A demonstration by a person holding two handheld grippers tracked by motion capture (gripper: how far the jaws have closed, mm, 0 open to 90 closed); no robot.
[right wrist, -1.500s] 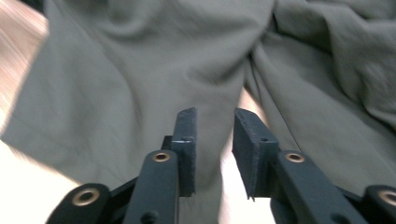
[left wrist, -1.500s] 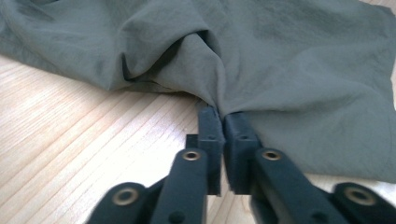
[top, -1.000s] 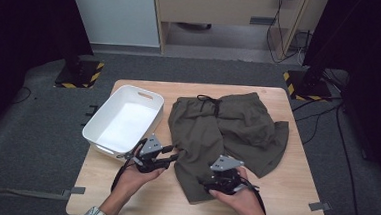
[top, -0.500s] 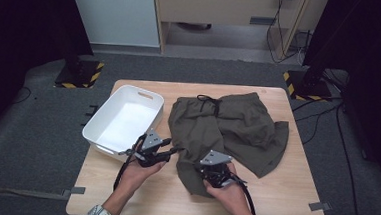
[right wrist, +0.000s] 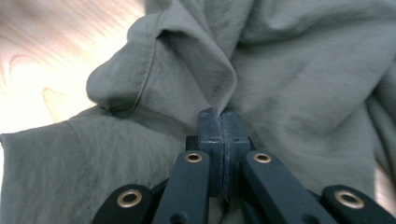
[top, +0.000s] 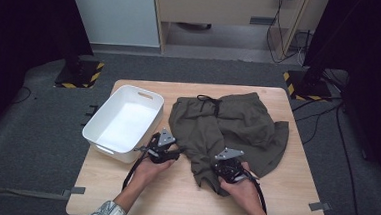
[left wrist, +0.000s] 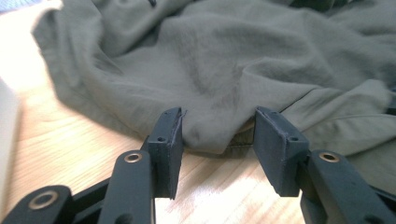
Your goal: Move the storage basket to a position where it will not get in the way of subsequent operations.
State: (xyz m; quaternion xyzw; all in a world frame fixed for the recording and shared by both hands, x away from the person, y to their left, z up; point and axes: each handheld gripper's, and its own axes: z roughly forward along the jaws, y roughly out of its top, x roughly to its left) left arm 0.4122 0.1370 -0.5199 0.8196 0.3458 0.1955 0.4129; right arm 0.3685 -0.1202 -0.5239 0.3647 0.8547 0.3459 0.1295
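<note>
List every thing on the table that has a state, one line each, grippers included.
Shorts: spread on the table, rumpled, drawstring tied, near leg bunched up.
White tub: upright, empty.
Left gripper: open, jaws just been opening, the shorts' edge between the pads, not pressed.
Right gripper: shut on a fold of the shorts.

My left gripper has a narrow lane: the white tub stands just beside it on the outer side, the olive shorts lie bunched on the other, their hem between its parted jaws. My right gripper is pinched shut on a fold of that cloth. Bare table lies open between my forearms and along the near edge.
</note>
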